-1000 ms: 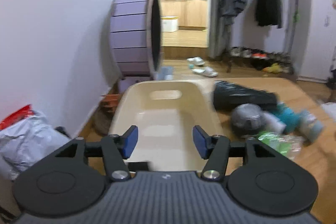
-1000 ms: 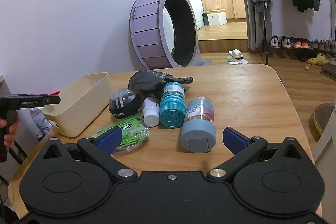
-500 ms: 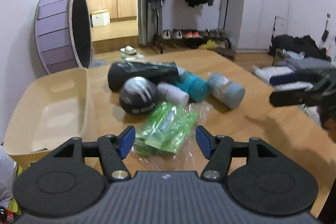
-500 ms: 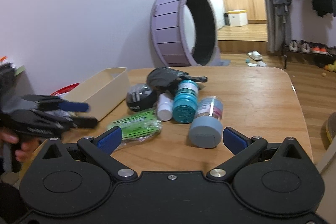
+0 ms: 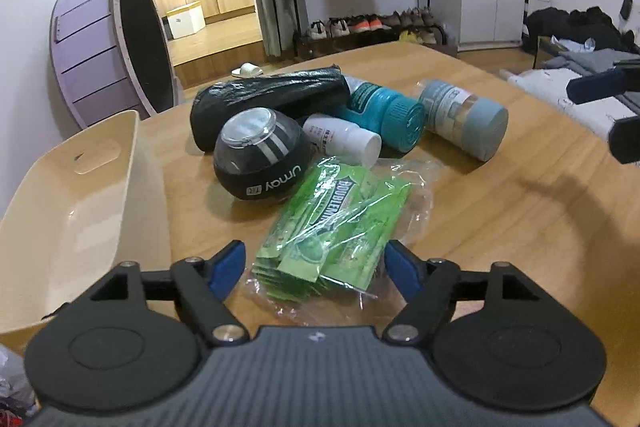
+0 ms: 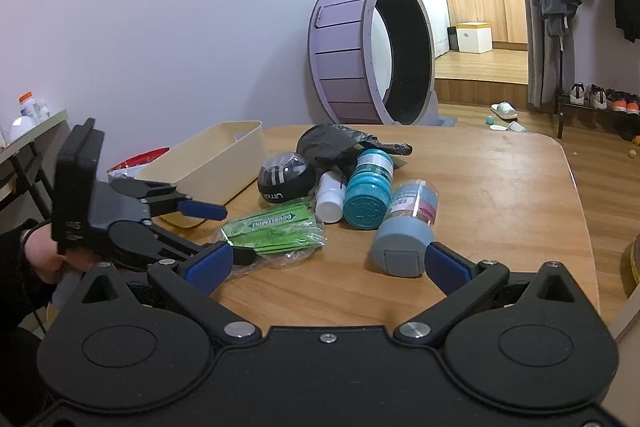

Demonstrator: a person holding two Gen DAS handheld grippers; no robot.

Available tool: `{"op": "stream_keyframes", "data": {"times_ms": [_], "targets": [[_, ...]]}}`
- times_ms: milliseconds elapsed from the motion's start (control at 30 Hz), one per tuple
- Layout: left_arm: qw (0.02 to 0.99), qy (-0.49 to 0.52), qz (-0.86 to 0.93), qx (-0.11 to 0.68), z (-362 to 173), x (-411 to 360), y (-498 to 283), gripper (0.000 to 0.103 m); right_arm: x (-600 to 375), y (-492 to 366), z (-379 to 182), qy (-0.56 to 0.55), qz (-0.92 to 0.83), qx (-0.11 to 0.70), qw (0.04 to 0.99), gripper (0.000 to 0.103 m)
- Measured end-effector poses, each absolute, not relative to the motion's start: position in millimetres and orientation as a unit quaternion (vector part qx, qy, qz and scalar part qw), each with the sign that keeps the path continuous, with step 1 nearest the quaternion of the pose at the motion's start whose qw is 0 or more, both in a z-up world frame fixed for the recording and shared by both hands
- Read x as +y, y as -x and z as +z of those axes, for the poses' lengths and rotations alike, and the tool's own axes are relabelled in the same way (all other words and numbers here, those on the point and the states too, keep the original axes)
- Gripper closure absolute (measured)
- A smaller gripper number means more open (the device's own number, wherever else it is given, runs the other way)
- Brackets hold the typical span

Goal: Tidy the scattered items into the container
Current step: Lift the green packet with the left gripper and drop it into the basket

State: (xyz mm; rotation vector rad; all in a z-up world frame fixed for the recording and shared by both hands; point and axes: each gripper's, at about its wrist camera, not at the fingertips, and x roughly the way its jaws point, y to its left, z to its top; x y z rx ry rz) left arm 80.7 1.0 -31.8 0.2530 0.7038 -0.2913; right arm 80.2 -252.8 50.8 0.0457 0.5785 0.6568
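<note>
The left hand-held gripper [image 5: 314,269] has swung away from the cream container [image 5: 60,211], which it was facing a second ago, and is now pointing down over the clear bag of green gum packs [image 5: 340,223]. Its jaws have just been opening wider and are standing apart on either side of the bag's near end, with the blue pads not pressing on it. The right hand-held gripper [image 6: 326,265] is hanging open and empty over the near edge of the counter [image 6: 500,195], much where it was, with the grey-capped jar [image 6: 406,227] lying just ahead between its fingertips but untouched.

The green packs are reading "DOUBLEMINT". Just beyond them a black ball [image 5: 260,157] is showing "Umay" in white, upside down in the left wrist view. Touching it are a small white bottle [image 5: 342,139] with red print too small to read, a teal bottle [image 5: 386,115] lying on its side, and a crumpled black bag [image 5: 268,95] behind them. The grey-capped jar is carrying a label too blurred to read.

The container is sitting empty at the counter's left edge, beside the ball. In the right wrist view a hand [image 6: 44,255] is gripping the left tool's handle.
</note>
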Motion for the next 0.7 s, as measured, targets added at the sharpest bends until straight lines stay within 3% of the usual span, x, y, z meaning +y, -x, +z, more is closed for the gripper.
{"op": "stream_keyframes", "data": {"times_ms": [233,333,400,433,567,700], "targets": [[0.918,-0.088,-0.166,0.349,-37.8,9.0,-89.6,0.024,-250.8,-79.0,50.2,-0.019,0.322,0.280,0.904,0.000],[0.920,-0.080,-0.176,0.342,-38.0,10.7,-85.1,0.036,-251.0,-78.7,50.1,-0.019,0.322,0.281,0.904,0.000],[0.919,-0.082,-0.182,0.339,-35.6,9.4,-82.0,0.061,-250.8,-77.9,50.2,-0.019,0.323,0.280,0.904,0.000],[0.919,-0.082,-0.183,0.340,-34.5,9.1,-81.0,0.068,-251.0,-77.6,50.5,-0.019,0.323,0.280,0.904,0.000],[0.919,-0.090,-0.189,0.333,-34.3,5.9,-75.0,0.080,-251.3,-76.9,50.9,-0.020,0.322,0.280,0.904,0.000],[0.924,-0.090,-0.193,0.318,-31.8,6.0,-66.9,0.084,-252.9,-77.2,51.8,-0.022,0.324,0.277,0.904,0.000]]}}
